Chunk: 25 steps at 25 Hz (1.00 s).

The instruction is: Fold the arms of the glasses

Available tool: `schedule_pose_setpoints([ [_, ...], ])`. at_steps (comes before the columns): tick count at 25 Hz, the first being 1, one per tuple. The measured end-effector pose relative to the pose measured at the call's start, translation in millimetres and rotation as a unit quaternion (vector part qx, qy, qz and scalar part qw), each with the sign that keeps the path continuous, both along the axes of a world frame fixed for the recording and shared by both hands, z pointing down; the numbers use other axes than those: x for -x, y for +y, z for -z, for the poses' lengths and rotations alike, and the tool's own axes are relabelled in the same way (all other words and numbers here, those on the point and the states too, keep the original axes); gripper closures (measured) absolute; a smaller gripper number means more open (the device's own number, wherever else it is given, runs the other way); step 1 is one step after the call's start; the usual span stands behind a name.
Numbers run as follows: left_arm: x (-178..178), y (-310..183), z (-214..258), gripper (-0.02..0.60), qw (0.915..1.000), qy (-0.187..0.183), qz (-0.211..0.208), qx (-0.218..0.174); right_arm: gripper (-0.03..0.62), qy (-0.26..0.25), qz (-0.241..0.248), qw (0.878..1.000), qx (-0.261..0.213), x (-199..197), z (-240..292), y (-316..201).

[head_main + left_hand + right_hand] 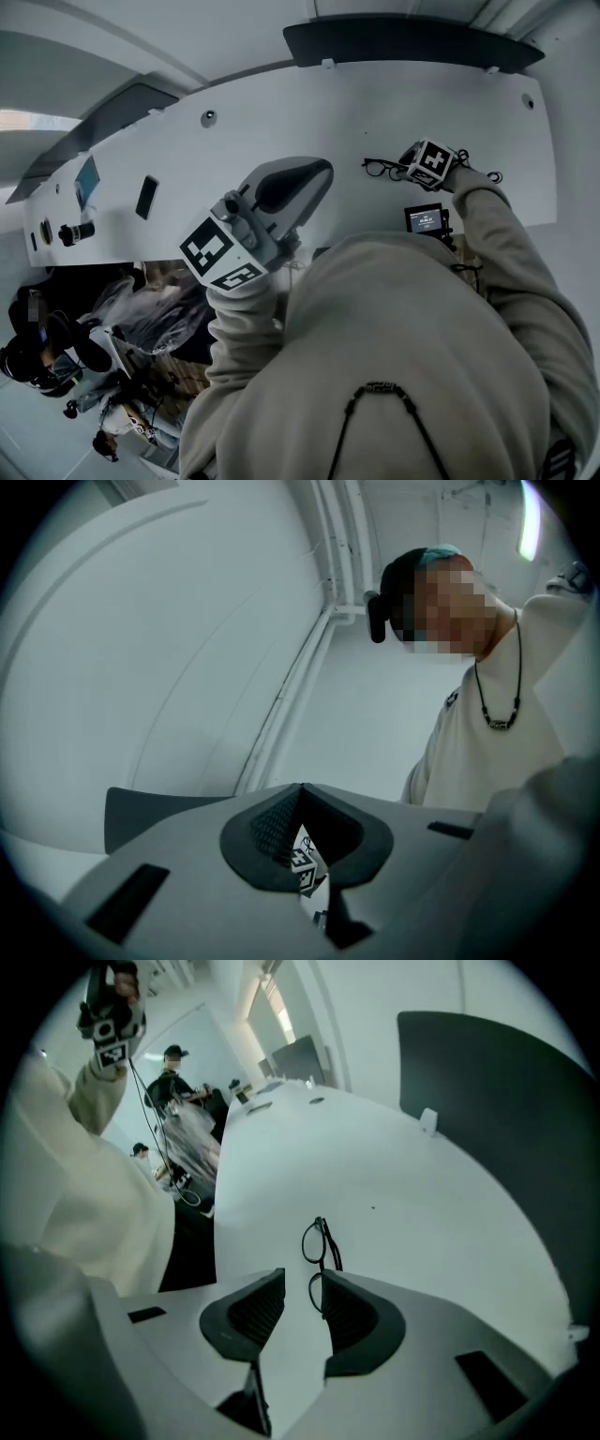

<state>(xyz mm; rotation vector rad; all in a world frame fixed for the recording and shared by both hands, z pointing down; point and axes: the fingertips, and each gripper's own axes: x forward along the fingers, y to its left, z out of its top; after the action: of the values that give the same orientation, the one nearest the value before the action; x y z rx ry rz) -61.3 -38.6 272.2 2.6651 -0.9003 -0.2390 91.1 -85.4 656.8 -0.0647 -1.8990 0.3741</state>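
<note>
The right gripper has its jaws open and empty, with the glasses on the bench just beyond one tip; sideways drift could skid them. The left gripper has its jaws closed, empty.

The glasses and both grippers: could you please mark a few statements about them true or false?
1. The left gripper has its jaws together. True.
2. The right gripper is clamped on the glasses. False: its jaws stand apart, and the pads do not press on the glasses.
3. The glasses lie on the white table. True.
4. The left gripper hangs right over the glasses. False: it is held well apart from them, nearer the person; the right gripper is the one by them.
</note>
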Motion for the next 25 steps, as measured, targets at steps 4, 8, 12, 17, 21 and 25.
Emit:
schedule_pose_setpoints([
  [4,-18,-15,-2,0.577,0.9996,-0.004,-0.028,0.001,0.534,-0.125,-0.104,0.987,0.022,-6,54,-14],
  [8,-31,-23,-2,0.577,0.9985,-0.011,-0.052,-0.01,0.563,-0.287,-0.216,0.932,0.055,-6,134,-24],
  [12,-43,-29,-3,0.577,0.9977,-0.016,-0.062,-0.022,0.572,-0.376,-0.27,0.886,0.034,-19,196,-23],
  [17,-55,-31,-19,0.577,0.9962,-0.041,-0.075,-0.018,0.572,-0.467,-0.322,0.823,0.031,-28,255,-26],
  [21,-57,-34,-21,0.577,0.996,-0.041,-0.079,-0.008,0.573,-0.544,-0.338,0.766,0.052,-22,308,-31],
  [25,-58,-33,-20,0.577,0.996,-0.044,-0.077,-0.013,0.574,-0.545,-0.311,0.779,0.028,-14,329,-27],
])
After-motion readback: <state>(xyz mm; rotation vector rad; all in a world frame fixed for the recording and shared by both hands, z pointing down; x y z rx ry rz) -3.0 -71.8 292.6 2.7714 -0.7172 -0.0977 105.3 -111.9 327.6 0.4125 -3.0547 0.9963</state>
